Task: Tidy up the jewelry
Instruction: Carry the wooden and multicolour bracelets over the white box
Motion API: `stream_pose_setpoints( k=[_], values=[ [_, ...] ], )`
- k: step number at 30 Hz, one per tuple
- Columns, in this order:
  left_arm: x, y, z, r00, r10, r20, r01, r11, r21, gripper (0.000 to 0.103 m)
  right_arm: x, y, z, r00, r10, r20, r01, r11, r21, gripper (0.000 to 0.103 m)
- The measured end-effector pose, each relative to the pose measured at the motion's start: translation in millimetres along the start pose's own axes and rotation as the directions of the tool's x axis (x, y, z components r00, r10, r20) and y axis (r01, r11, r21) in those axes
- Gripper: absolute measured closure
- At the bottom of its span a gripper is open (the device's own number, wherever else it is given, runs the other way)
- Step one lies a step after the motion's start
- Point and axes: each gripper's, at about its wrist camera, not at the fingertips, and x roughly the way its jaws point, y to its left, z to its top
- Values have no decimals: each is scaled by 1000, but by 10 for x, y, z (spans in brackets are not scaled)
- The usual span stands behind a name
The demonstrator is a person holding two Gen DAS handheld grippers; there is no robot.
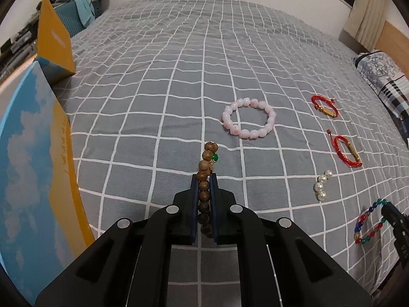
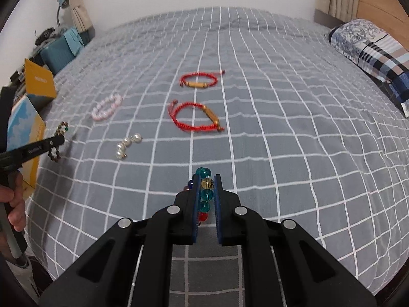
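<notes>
Left wrist view: the left gripper (image 1: 204, 179) has its jaws pinched right down on the wooden bead bracelet (image 1: 205, 176), so it's closed on it with only the beads keeping the pads apart.
Wooden bracelet axis: squashed into a long thin loop, its long axis runs straight along the fingers, with the far end poking out past the tips. A little green bead (image 1: 215, 157) sits near that far end.
Wooden bracelet spot: held up off the grey checked bedspread (image 1: 153, 89), not lying on it.
Right wrist view: the right gripper (image 2: 206, 179) is clamped the same way on the glass bead bracelet (image 2: 206, 194), with teal, yellow and red beads showing between the pads.
Glass bracelet axis: from this view it also lines up lengthwise with the fingers, one teal bead sticking out beyond the tips.
Still on the bed: pink bead bracelet (image 1: 248, 118) lying flat as an open ring, two red cord bracelets (image 2: 199, 79) (image 2: 196, 116) one behind the other, and a short curved row of pearls (image 2: 127, 145) nearer the left side.
Left edge: a blue and yellow box (image 1: 35, 168) stands against the bed, and a yellow card (image 1: 54, 41) stands further back.
Far right: a patterned pillow (image 2: 368, 48).
Person: a hand (image 2: 15, 204) grips the left tool's handle.
</notes>
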Motion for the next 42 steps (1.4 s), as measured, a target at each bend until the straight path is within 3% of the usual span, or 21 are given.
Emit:
stream_pose_setpoints(
  k=[8, 31, 42],
  values=[
    [-80, -40, -23, 999, -30, 18, 30, 999, 14, 96, -180, 28, 34, 994, 12, 106, -11, 1000, -11, 94],
    [-550, -134, 43, 998, -34, 51, 32, 999, 40, 96, -159, 68, 240, 997, -57, 50, 55, 998, 35, 94],
    [-896, -33, 80, 997, -24, 77, 21, 999, 42, 96, -553, 356, 493, 989, -88, 116, 86, 996, 21, 94]
  ],
)
